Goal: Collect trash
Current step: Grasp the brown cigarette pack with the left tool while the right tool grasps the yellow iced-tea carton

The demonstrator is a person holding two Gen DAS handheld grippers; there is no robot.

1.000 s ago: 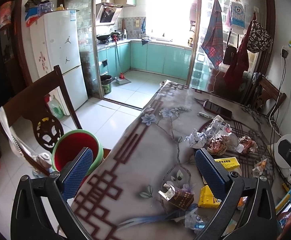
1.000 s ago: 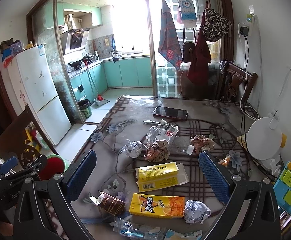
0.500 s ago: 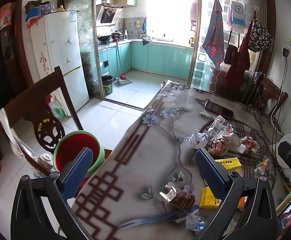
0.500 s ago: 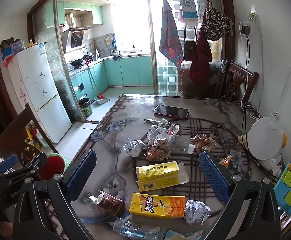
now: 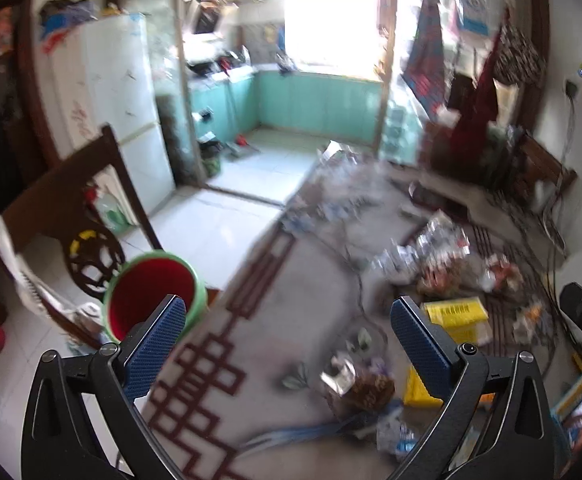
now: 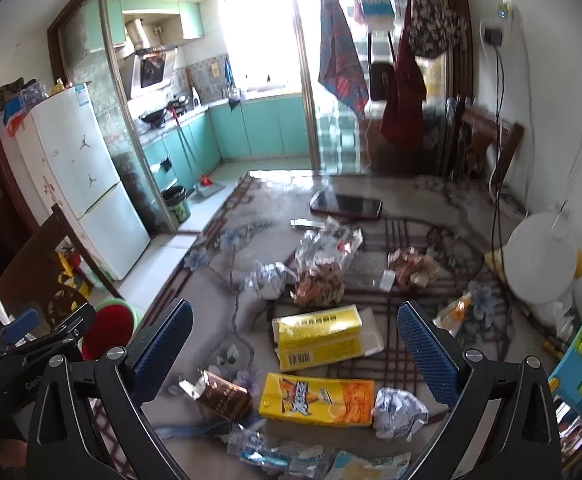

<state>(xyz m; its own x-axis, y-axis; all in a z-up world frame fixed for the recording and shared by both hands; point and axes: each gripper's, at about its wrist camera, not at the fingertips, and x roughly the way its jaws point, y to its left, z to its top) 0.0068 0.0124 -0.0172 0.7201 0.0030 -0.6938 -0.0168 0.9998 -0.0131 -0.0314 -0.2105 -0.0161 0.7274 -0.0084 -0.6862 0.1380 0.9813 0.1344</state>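
Trash is strewn across the bench (image 6: 227, 280), and the nearest big piece, the orange drink carton (image 6: 317, 399), lies just ahead of our right gripper (image 6: 295, 344) at about 6 o'clock, long axis running 9 to 3. Both the right and the left gripper (image 5: 287, 340) are spread wide and empty; we judge the right nearer, with the red bin (image 5: 153, 300) at the left gripper's 10 o'clock.

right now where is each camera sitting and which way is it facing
Left wrist: on the left gripper, over the table's left edge, facing the kitchen; open fingers show, plus the red bin.
Right wrist: on the right gripper, above the trash, facing the kitchen; open fingers show.
Shared: yellow box, bin.
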